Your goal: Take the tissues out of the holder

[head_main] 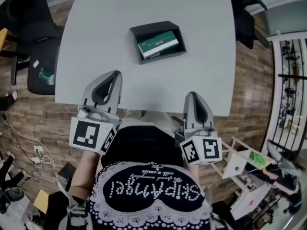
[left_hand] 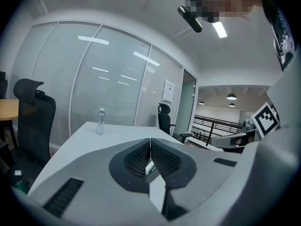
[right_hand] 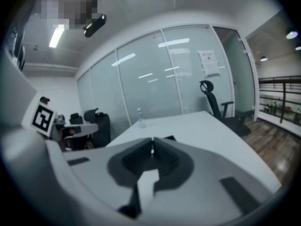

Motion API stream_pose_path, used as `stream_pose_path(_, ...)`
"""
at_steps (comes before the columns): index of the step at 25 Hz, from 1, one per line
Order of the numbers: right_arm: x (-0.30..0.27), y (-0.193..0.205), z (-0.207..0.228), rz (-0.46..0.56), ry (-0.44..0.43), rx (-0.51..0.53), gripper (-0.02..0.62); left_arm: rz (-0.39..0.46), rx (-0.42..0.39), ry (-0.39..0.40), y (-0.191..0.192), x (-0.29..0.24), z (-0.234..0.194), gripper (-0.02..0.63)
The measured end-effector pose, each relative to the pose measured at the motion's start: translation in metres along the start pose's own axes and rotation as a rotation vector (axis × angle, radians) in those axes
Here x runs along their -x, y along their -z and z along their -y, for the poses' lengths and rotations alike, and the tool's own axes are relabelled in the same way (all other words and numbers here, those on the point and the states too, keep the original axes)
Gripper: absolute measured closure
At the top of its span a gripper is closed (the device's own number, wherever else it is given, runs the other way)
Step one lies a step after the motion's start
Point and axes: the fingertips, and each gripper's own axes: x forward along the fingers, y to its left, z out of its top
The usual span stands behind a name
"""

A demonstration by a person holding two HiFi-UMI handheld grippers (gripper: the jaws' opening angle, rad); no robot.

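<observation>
Head view: holder [head_main: 144, 29] sits mid-table [head_main: 144, 4], open top up, with the tissues [head_main: 158, 43] lying flat inside. It's skewed a bit, so I judge the pack lifts out from above. Left gripper [head_main: 115, 74] and right gripper [head_main: 191, 95] both hang at the near table edge, well short of the holder and pointed toward it. I read this as the approach, with nothing grabbed yet.

Left gripper view: jaws pressed together, nothing between the pads. A bottle [left_hand: 100, 121] stands far off on the table and a chair [left_hand: 164, 118] is beyond it. A pale sliver shows past the pads; I can't tell what it is.

Right gripper view: jaws also together and empty, aimed low across the table. A dark edge just behind the tips looks like the holder.

I'd need to open one gripper before reaching the pack. The other could pin the holder down.
</observation>
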Motion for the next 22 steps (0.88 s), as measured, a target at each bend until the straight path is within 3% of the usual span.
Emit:
stream_pose_path(7, -0.007, 0.002, 0.002, -0.023, -0.006, -0.001, 0.561, -0.01, 0.023, -0.023, 0.003, 0.0, -0.005, 0.581)
stream_pose_path(15, -0.016, 0.001, 0.004, -0.042, -0.072, 0.008, 0.561, -0.018, 0.033, -0.096, 0.007, 0.005, -0.006, 0.581)
stream_pose_path(22, -0.019, -0.008, 0.022, -0.042, -0.104, 0.021, 0.561, -0.007, 0.037, -0.121, 0.002, 0.0, 0.014, 0.581)
